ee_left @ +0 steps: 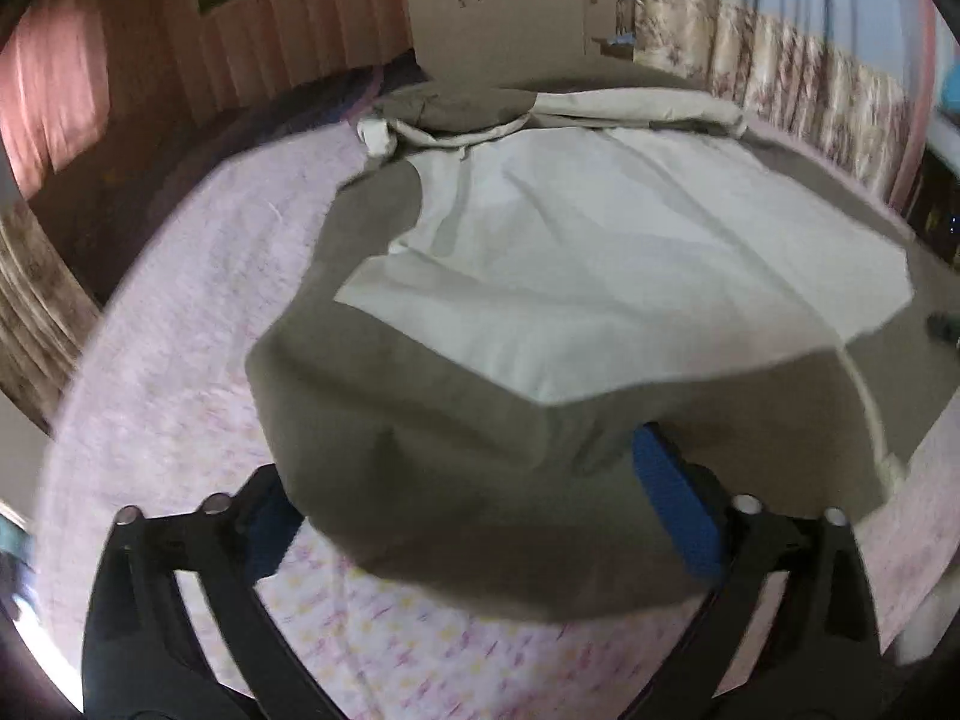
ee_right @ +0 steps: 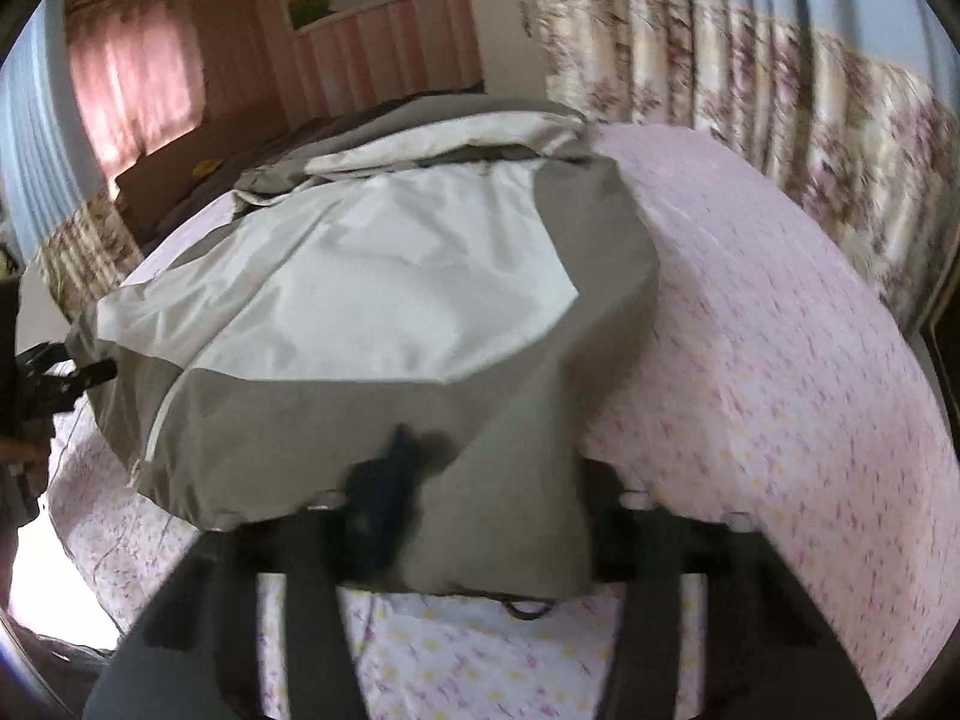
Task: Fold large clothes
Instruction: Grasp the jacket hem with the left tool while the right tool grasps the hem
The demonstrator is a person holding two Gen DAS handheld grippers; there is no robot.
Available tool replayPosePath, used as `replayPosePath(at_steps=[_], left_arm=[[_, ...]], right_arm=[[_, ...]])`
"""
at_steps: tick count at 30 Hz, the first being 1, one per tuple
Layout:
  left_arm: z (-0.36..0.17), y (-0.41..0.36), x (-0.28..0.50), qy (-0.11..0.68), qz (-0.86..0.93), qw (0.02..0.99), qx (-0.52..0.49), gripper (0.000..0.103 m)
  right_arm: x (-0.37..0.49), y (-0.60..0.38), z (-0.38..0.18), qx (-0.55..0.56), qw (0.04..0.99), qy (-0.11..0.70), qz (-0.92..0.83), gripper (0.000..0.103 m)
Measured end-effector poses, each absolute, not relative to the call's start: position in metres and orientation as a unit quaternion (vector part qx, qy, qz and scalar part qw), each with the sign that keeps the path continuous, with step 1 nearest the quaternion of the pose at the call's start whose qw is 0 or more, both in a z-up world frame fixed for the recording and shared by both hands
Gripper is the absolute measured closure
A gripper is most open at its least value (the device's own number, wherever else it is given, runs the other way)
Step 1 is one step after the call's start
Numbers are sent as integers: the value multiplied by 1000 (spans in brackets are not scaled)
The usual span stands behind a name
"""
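Left gripper [ee_left: 474,516]: I saw the fingers spread wide, blue pads [ee_left: 675,504] well apart, with the olive hem of the jacket [ee_left: 540,276] draped down between them and over the pad tips; whether anything was pinched, I couldn't tell. Right gripper [ee_right: 480,498]: its fingers were mostly buried under the jacket [ee_right: 372,300] hem, so I couldn't tell how far apart they stood; a dark cord toggle [ee_right: 384,480] hung off the hem at its left finger. The jacket, olive with a cream panel, lay spread on the bed sheet [ee_left: 180,312], pink with a small floral print, hood end away from me. Floral curtains [ee_right: 780,90] hung at right, a pink striped wall [ee_left: 288,30] at left. Frames were motion-blurred.
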State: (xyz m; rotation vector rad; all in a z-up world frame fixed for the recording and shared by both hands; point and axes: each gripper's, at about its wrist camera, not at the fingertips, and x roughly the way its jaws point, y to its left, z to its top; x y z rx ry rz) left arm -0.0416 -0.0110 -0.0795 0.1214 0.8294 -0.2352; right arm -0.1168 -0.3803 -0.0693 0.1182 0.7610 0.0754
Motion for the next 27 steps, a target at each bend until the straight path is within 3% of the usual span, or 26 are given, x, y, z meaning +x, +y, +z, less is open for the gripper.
replayPosePath(at_steps=[1, 3, 4, 6, 12, 18, 27], left_arm=[[-79, -10, -40, 401, -122, 907, 42, 23], [-77, -13, -39, 395, -121, 909, 44, 49], [-76, -13, -39, 395, -127, 909, 44, 52], [-70, -12, -40, 392, -138, 909, 37, 69], [-16, -5, -57, 338, -165, 926, 39, 91], [31, 4, -74, 292, -157, 942, 50, 97], [66, 21, -114, 247, -159, 956, 21, 99]], right_arm=[[-116, -380, -66, 54, 926, 370, 41, 67], [-116, -381, -61, 53, 928, 366, 46, 71], [-117, -382, -57, 53, 930, 360, 48, 75], [-120, -386, -47, 56, 936, 345, 50, 80], [-130, -386, 1, 64, 958, 274, 56, 88], [-140, -381, 40, 58, 971, 223, 68, 88], [-179, -382, 74, 62, 980, 171, 77, 89]])
